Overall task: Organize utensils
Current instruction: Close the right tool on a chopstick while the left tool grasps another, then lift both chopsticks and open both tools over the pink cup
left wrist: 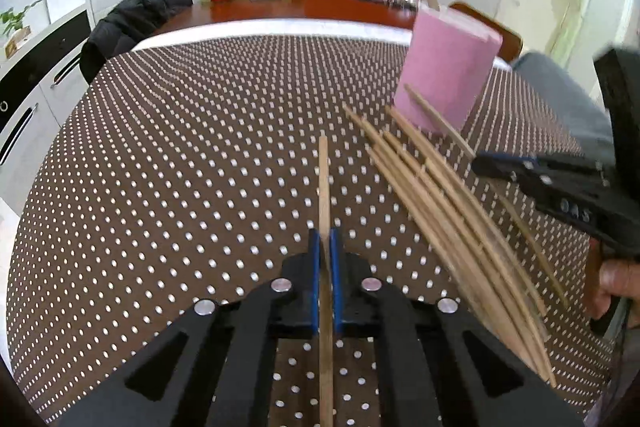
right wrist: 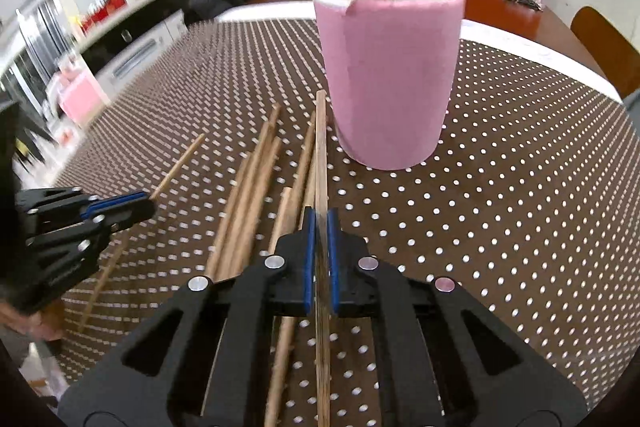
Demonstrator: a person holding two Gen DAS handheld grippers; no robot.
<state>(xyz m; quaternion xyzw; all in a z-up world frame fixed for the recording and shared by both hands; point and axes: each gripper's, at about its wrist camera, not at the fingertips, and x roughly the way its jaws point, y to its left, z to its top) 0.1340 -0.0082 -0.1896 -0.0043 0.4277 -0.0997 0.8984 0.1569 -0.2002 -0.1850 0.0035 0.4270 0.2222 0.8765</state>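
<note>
Now, as things lie:
Left gripper (left wrist: 325, 247): jaws pinched on a single chopstick (left wrist: 324, 187), which runs straight up the frame's centre, along the fingers.
Right gripper (right wrist: 319, 227): jaws likewise clamped on one held stick (right wrist: 321, 147), its tip at centre frame, just short of the pink cup (right wrist: 390, 79).
Pink cup: upright at upper centre of the right view, upper right of the left view; two sticks already stand in it.
Loose chopsticks (right wrist: 248, 195): a heap lying flat on the dotted tablecloth (right wrist: 500, 187), left of centre.
Key relation: the cup lies dead ahead of the right gripper, so that hand seems nearer; its stick probably needs tipping upright over the rim.
</note>
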